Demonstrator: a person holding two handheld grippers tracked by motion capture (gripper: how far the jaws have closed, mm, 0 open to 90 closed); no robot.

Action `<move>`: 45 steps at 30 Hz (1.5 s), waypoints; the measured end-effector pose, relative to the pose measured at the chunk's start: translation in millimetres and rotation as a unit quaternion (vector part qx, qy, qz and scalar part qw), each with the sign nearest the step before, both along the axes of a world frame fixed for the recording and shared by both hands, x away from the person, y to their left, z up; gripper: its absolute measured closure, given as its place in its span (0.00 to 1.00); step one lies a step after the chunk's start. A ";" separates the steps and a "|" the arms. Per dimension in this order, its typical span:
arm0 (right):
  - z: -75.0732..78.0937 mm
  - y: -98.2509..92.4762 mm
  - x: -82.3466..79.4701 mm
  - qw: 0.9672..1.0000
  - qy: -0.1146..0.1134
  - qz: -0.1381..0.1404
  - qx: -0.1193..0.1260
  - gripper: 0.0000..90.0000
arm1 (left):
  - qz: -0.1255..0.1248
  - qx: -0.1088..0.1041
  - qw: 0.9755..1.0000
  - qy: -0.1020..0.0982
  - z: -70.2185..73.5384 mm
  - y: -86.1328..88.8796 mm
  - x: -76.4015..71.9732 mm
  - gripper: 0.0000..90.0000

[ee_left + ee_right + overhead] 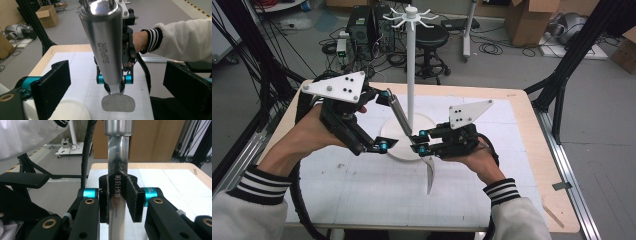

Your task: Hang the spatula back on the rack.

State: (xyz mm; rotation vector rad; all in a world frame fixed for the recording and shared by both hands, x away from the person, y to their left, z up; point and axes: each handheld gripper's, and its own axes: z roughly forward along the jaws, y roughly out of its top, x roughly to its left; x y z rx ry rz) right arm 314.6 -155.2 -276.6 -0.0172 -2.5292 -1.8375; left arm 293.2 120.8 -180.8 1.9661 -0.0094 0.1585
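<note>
High view: spatula [399, 116] slants up from the right gripper [418, 142], which I have clamped on the flat metal neck just above the blade [430, 172]; the round handle reaches up-left into the left gripper [384, 120], in front of the white rack [411, 60] on the table [522, 125].
Left gripper view: handle [105, 45] runs between my left jaws, which stand wide on either side and apart from it; no pad presses on it.
Right gripper view: pads [106, 200] are squeezed onto the neck [117, 170], so this hand alone carries the tool.
Step, as I judge it: handover or hanging at the rack.
Doing it well: I keep the right grip firm, centre the handle between the left jaws before squeezing, and keep the blade clear of the rack base [392, 131].
</note>
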 end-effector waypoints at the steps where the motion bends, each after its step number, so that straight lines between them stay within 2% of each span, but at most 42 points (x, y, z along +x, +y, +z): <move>1: -0.3 0.4 0.0 1.000 -0.001 0.000 0.001 0.83 | -0.001 0.001 1.000 -0.001 0.9 -0.7 0.2 0.11; 6: -1.3 1.0 0.5 1.000 0.000 0.002 0.000 0.83 | -0.006 -0.001 1.000 0.002 5.2 -2.8 1.7 0.17; 15: -1.3 1.3 -0.5 1.000 -0.001 0.004 0.000 0.83 | -0.028 -0.006 1.000 0.005 8.3 -5.7 5.4 0.40; 23: -1.2 1.4 -1.2 1.000 0.001 0.007 -0.003 0.83 | -0.019 -0.008 1.000 0.014 8.5 -5.3 8.1 0.55; 29: -1.6 2.5 -0.8 1.000 -0.003 0.008 -0.004 0.83 | -0.020 -0.001 1.000 0.009 8.1 -6.0 8.1 0.67; 30: -1.8 2.9 -1.1 1.000 -0.005 0.005 -0.004 0.83 | -0.019 0.001 1.000 0.008 7.8 -6.3 8.2 0.73; 32: -1.8 3.1 -1.3 1.000 -0.005 0.005 -0.006 0.83 | -0.019 0.003 1.000 0.006 7.9 -6.6 8.4 0.73; 38: -1.5 3.3 -2.5 1.000 -0.012 0.002 -0.004 0.83 | -0.028 -0.011 0.999 0.015 6.9 -7.6 10.1 0.76; 45: -1.7 2.6 -2.1 1.000 -0.012 -0.003 -0.007 0.82 | -0.015 -0.008 1.000 0.024 7.3 -9.3 9.4 0.76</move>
